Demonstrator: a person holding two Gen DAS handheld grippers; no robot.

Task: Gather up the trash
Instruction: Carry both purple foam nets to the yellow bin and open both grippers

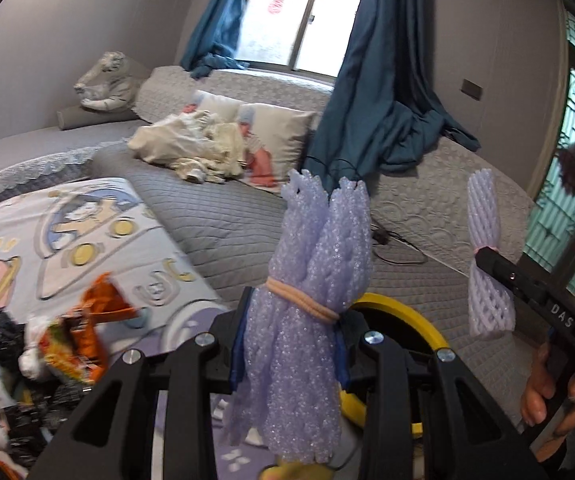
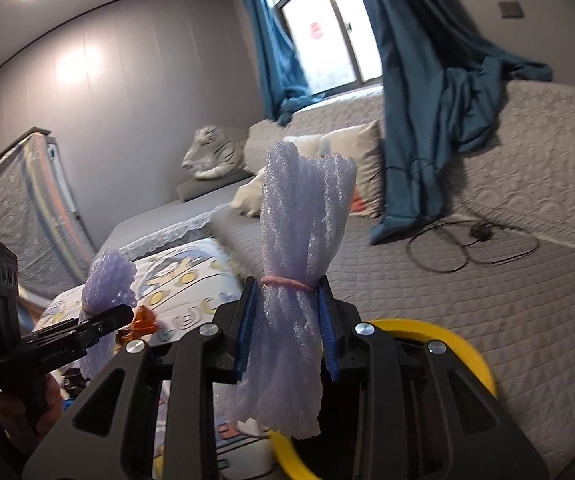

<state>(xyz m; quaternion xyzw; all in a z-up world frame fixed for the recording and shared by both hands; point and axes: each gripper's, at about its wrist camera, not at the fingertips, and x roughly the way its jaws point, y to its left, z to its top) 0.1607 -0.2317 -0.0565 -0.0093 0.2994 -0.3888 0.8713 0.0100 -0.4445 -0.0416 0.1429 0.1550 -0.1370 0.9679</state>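
Left gripper (image 1: 293, 320) clamped on a banded foam net bundle (image 1: 311, 280) — yellow bin rim (image 1: 407, 312) at 4 o'clock. Right gripper (image 2: 287, 320) pinching a second foam bundle (image 2: 299, 248) — trash pile (image 1: 47, 352) at 9 o'clock.

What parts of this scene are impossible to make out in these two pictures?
- Yellow-rimmed bin: inside hidden behind the right claw and its lavender foam-net bundle, right wrist view.
- Orange wrapper pile: motion-blurred, left wrist view.
- Left claw pads: covered by its purple foam-net bundle.
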